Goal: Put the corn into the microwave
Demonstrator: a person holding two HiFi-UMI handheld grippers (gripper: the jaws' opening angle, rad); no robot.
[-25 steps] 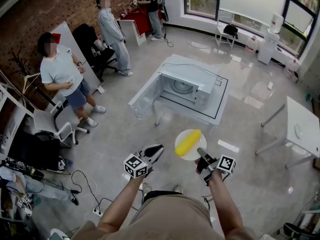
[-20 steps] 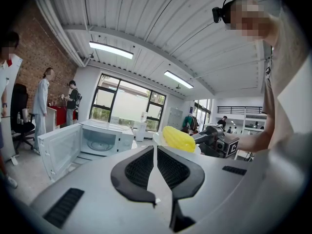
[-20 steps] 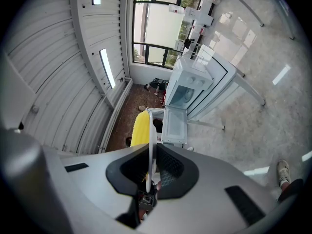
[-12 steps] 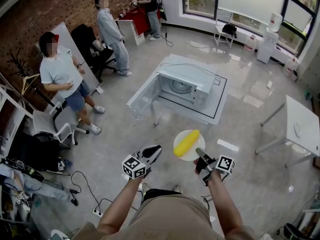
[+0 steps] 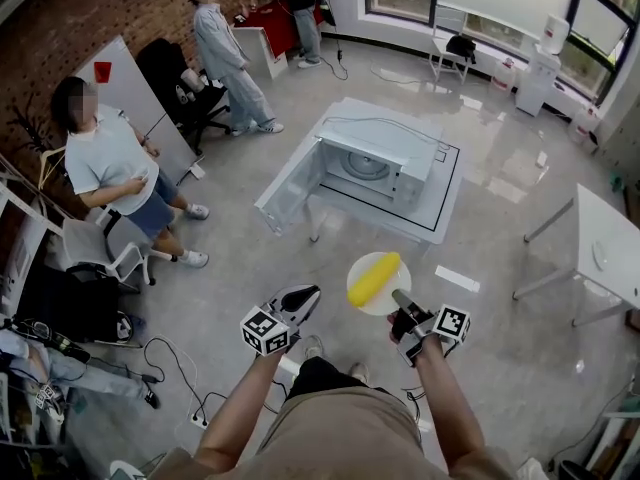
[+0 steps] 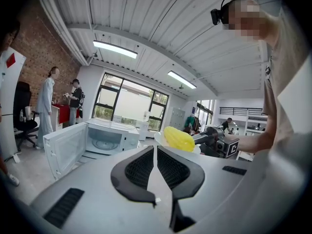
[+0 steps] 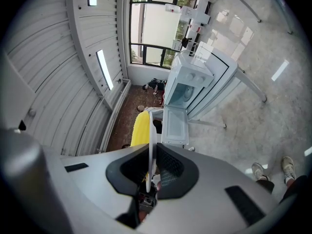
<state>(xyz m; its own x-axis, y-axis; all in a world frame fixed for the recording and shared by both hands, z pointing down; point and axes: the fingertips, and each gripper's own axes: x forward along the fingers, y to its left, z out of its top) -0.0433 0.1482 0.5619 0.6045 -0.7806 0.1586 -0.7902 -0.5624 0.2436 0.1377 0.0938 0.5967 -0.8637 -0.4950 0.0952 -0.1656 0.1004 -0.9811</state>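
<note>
A yellow corn cob (image 5: 375, 278) lies on a small white plate (image 5: 392, 298). My right gripper (image 5: 400, 301) is shut on that plate's near rim and holds it above the floor. The right gripper view shows the plate (image 7: 151, 130) edge-on between the jaws, with the corn (image 7: 141, 129) to its left. My left gripper (image 5: 303, 294) is shut with nothing in it, level with the plate and to its left. The white microwave (image 5: 385, 158) stands ahead on a white table (image 5: 440, 213), its door (image 5: 290, 190) swung open to the left and the cavity showing.
Two people (image 5: 110, 163) stand at the left by office chairs (image 5: 100, 253), and another is at the back. A second white table (image 5: 610, 253) is at the right. Cables (image 5: 170, 368) lie on the floor at the lower left.
The person carrying the grippers has stepped a little forward, and both grippers and the plate with the corn have shifted slightly with them. Neither grip has changed.
</note>
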